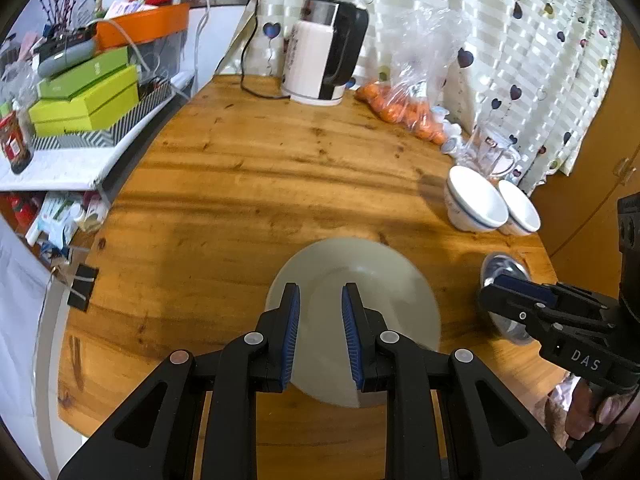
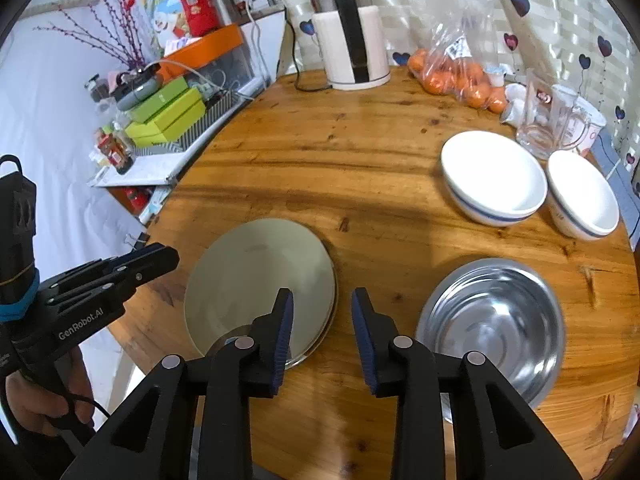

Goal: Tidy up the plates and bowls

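Note:
A pale round plate (image 1: 360,276) lies on the wooden table (image 1: 240,184), right under my left gripper (image 1: 320,288). That gripper hovers above it, open by a narrow gap and holding nothing. In the right wrist view the plate (image 2: 256,280) shows a metal rim under its near edge. My right gripper (image 2: 323,293) is open and empty above the wood between the plate and a steel bowl (image 2: 492,320). Two white bowls with blue bands (image 2: 494,176) (image 2: 582,196) stand at the far right. The left gripper (image 2: 164,256) appears at the left; the right gripper (image 1: 490,294) partly hides the steel bowl (image 1: 500,266).
A white and black kettle (image 1: 320,56) with its cord stands at the back. Beside it lie a bag of oranges (image 1: 404,112) and a glass mug (image 2: 556,124). Green boxes (image 1: 88,100) sit on a side shelf to the left. The table's edge runs close on the right.

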`<action>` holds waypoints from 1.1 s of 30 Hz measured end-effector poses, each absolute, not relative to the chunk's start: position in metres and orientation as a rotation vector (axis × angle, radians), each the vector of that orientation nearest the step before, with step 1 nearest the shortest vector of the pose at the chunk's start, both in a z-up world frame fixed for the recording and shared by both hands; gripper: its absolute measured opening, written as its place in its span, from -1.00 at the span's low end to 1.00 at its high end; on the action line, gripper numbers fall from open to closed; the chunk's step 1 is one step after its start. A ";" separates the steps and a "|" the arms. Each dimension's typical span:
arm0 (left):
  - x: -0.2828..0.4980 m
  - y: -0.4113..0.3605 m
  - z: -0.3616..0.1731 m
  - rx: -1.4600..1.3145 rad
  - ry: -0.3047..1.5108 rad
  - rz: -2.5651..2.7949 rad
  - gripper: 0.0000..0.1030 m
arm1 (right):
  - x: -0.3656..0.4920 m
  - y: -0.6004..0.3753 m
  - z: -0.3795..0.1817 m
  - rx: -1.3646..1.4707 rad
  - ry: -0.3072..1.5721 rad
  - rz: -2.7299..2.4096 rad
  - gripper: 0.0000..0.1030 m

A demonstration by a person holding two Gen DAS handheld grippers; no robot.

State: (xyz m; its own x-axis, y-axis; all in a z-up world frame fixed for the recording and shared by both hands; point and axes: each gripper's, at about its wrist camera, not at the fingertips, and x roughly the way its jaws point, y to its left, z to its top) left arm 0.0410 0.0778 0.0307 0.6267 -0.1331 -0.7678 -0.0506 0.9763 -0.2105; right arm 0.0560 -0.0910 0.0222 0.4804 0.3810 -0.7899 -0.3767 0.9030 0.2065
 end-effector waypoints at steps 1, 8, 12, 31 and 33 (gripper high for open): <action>0.042 0.076 0.034 -0.217 0.888 -0.051 -0.56 | 0.055 -0.093 0.025 0.006 0.960 0.462 -0.38; 0.052 0.059 0.049 -0.203 0.865 -0.087 -0.56 | 0.056 -0.108 0.039 0.019 0.926 0.456 -0.25; 0.059 0.048 0.053 -0.197 0.862 -0.114 -0.56 | 0.057 -0.117 0.042 0.026 0.920 0.442 -0.25; 0.096 0.009 0.045 -0.163 0.907 -0.203 -0.56 | 0.078 -0.160 0.035 0.106 0.919 0.397 -0.25; 0.104 0.005 0.044 -0.161 0.917 -0.218 -0.56 | 0.083 -0.168 0.035 0.117 0.917 0.384 -0.25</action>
